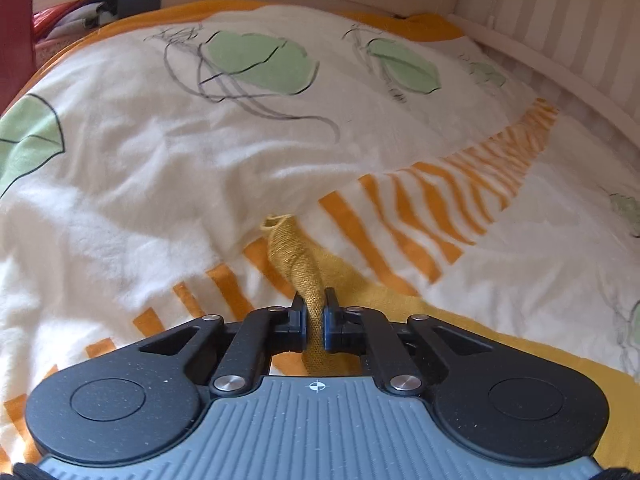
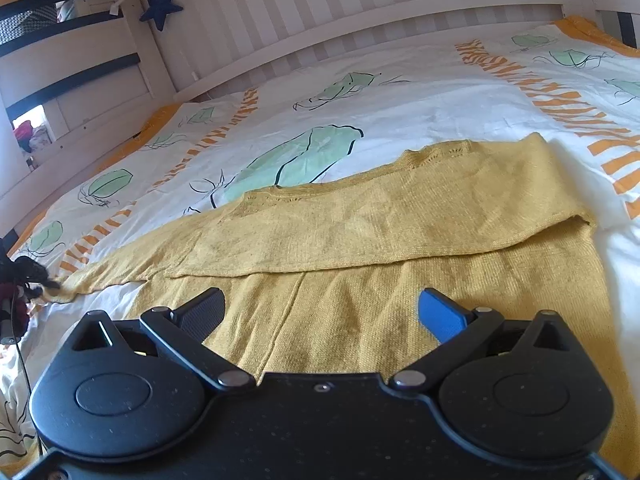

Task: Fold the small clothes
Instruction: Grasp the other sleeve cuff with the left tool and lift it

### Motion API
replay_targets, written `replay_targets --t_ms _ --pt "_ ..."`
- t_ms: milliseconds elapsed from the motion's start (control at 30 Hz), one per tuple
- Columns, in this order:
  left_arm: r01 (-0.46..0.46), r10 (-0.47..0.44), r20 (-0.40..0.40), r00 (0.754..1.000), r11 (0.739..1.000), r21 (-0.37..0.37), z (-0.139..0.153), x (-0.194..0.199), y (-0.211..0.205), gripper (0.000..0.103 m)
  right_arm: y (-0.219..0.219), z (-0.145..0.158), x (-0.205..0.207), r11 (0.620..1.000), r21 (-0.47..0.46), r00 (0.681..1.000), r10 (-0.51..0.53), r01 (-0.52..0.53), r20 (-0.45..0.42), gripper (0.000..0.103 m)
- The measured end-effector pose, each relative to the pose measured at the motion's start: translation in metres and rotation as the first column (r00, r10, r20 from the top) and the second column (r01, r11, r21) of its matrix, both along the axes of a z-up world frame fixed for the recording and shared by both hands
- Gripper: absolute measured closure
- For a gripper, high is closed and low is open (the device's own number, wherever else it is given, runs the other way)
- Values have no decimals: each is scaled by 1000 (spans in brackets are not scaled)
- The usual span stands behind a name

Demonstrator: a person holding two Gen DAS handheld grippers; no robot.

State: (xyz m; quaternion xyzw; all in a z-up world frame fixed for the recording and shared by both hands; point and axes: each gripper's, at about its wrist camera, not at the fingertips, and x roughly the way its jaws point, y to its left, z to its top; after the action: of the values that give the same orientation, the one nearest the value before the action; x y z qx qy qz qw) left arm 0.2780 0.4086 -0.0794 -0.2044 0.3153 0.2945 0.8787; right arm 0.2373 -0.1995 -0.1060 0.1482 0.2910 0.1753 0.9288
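Left wrist view first: our left gripper (image 1: 316,312) is clenching a twisted rope of mustard knit, the sleeve (image 1: 294,258) of the sweater. The jaws are pinching it tight, with the cuff end poking out ahead of them toward the far edge of the bed (image 1: 520,46). The sleeve's long axis is running straight along our fingers, away from us, and more of the yellow knit is trailing off to the right beneath the gripper. Underneath it all is the leaf-print duvet (image 1: 160,168), rumpled and slightly blurred.

Now the right wrist view: our right gripper (image 2: 320,312) is hovering with jaws spread wide, holding nothing. Directly below and ahead of them we are seeing the sweater (image 2: 400,208), lying flat on the duvet with its body stretching left to right across the bed, neckline toward the slatted rail (image 2: 360,12). One sleeve is already lying folded across the chest. The other sleeve is stretching out toward the bed's left edge, where a dark shape is gripping its tip, which we are taking to be our left gripper.

So the relation that matters: the loose sleeve is running leftward, away from the body, and the left gripper is owning it. We are judging that it needs carrying rightward, over the chest.
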Motion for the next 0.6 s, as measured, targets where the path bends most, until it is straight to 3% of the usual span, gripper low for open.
replay_targets --t_ms 233,367,600 --pt "145 -147 65 987 988 46 53 4 -50 97 -3 8 0 1000 -12 1000 -2 2 8 0" --pt "260 -268 110 957 962 84 91 13 -96 97 -9 17 0 1000 -2 1000 -16 16 15 0" --pt "422 -434 196 879 901 98 147 28 -188 97 -27 32 1 999 4 999 -42 42 22 0"
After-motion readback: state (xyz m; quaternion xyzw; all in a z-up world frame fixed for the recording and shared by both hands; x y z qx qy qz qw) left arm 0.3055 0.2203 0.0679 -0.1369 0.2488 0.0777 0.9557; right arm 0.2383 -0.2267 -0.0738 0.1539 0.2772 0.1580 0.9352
